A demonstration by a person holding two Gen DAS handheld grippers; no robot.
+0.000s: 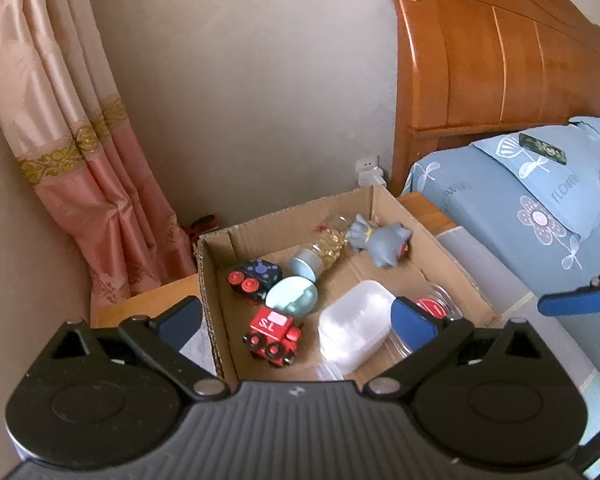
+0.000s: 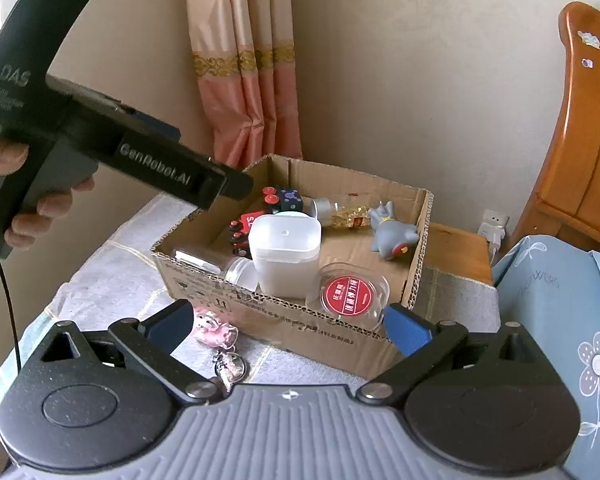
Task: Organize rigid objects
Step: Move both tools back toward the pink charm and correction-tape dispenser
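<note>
Though half-hidden, pink keychain [image 2: 216, 330] outside box [image 2: 284, 320].

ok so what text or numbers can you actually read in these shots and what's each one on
"GenRobot.AI": side of the left gripper body.
"DAS": its upper housing; smaller print under it is blurred.
"SL": roof of the red toy train, seen inverted.
"FLOWER": blue pillowcase, partly blurred.
Red round label on the clear round container: Chinese characters, too small to read.
Printing on the cardboard box front: too small.
</note>
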